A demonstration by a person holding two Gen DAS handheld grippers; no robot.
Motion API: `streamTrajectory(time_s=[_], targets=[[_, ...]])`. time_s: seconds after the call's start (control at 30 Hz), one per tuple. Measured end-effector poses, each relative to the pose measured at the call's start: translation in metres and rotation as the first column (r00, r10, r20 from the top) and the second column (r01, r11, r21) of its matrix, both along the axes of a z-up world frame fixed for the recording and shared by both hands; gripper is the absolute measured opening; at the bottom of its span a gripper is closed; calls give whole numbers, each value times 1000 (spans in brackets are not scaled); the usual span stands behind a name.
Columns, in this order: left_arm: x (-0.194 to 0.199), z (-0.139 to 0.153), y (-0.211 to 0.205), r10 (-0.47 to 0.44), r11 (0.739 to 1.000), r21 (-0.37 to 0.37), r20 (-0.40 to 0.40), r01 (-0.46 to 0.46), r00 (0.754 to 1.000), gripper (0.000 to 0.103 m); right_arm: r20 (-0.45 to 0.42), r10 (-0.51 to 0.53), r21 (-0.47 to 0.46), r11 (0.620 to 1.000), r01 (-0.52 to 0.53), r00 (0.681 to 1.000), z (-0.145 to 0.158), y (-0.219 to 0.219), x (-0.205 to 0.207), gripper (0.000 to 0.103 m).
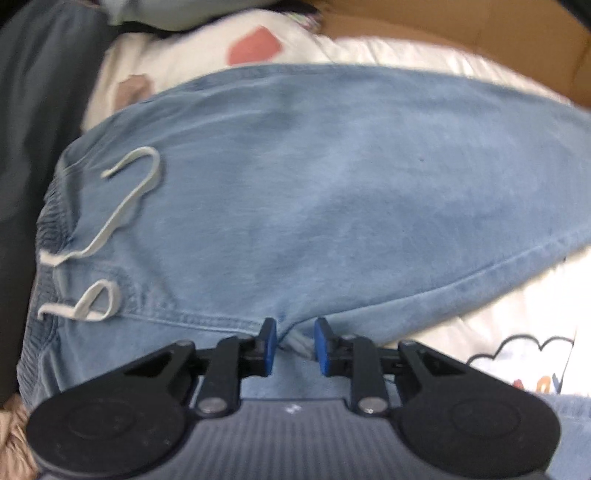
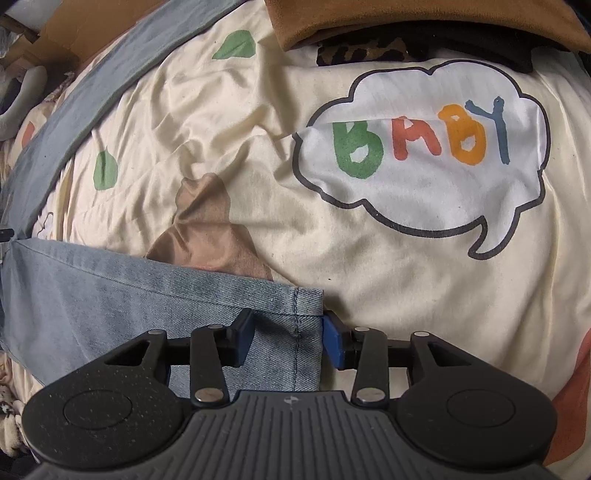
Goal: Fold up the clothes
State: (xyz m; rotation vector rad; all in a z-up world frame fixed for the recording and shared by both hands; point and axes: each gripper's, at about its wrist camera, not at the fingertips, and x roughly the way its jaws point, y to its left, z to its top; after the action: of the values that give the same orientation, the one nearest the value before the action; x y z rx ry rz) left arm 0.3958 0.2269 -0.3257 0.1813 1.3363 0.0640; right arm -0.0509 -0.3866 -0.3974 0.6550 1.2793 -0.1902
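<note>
Light blue jeans (image 1: 314,184) lie spread on a cream printed bedsheet (image 2: 229,122). Their elastic waistband with a white drawstring (image 1: 125,199) is at the left of the left wrist view. My left gripper (image 1: 295,343) points down at the crotch seam, and a small bunch of denim sits between its blue pads (image 1: 271,343), which stand a little apart from it. In the right wrist view the leg hem of the jeans (image 2: 110,295) lies flat under my right gripper (image 2: 288,341). Its jaws stand wide across the hem corner without pinching it.
The sheet has a "BABY" speech bubble (image 2: 424,147) to the right of the hem. A brown cloth (image 2: 406,22) and a leopard-print item (image 2: 362,51) lie at the far edge. A dark garment (image 1: 37,110) is left of the waistband. Cardboard (image 1: 480,33) lies beyond.
</note>
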Motion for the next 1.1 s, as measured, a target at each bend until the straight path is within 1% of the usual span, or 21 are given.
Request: streamTrajectory(time_s=[0.07,0.2,0.27,0.37,0.4,0.47,0.53,0.57,0.6,0.67,0.77,0.87,0.93,0.97,1.03,1.07,1.1], targets=[[7,-7,-8,-36,999,21,-54,37,998,34,1,1,-3,1000,-1,1000,0,0,0,47],[14,-24,-22,-105,989,83,-159,119,982,36,13,8,-21,1000,-7,1000,3,2,3,47],[15,-31,-25,-118,984,106,-192,140,974,37,19,21,-37,999,-20,1000,6,2,5,47],[15,-44,-29,-148,969,152,-266,193,953,38,26,40,-54,998,-39,999,12,7,6,47],[15,-47,-30,-154,965,162,-283,206,947,38,26,43,-55,998,-41,999,12,8,6,47],[17,-49,-31,-142,963,179,-292,200,946,25,27,49,-56,997,-47,998,11,10,6,46],[18,-46,-29,-126,966,184,-279,182,952,19,19,46,-62,997,-44,999,5,16,13,36],[18,-42,-27,-113,971,177,-264,163,958,16,11,40,-68,997,-39,999,0,20,19,18],[18,-37,-24,-99,975,169,-248,144,964,16,-4,36,-84,996,-36,999,-1,19,19,12],[17,-26,-15,-65,986,136,-212,95,975,14,3,22,-64,998,-22,1000,-3,15,16,11],[13,-10,1,-2,997,76,-167,15,986,14,0,30,-68,997,-30,1000,-3,16,15,8],[7,3,22,101,995,-12,-127,-103,987,14,-5,36,-74,997,-37,999,-2,16,14,8],[2,8,37,178,979,-79,-107,-187,978,14,-8,38,-78,996,-39,999,-2,17,15,8],[-1,10,46,224,965,-121,-98,-235,970,14,-8,38,-79,996,-39,999,-2,17,15,7],[-8,12,63,312,924,-202,-86,-323,946,14,-7,37,-78,996,-38,999,-1,15,11,7],[-11,12,67,343,906,-234,-85,-354,935,14,-7,36,-76,996,-36,999,-1,15,11,7],[-10,11,62,342,903,-245,-85,-352,936,15,-8,34,-75,997,-35,999,-1,15,10,6]])
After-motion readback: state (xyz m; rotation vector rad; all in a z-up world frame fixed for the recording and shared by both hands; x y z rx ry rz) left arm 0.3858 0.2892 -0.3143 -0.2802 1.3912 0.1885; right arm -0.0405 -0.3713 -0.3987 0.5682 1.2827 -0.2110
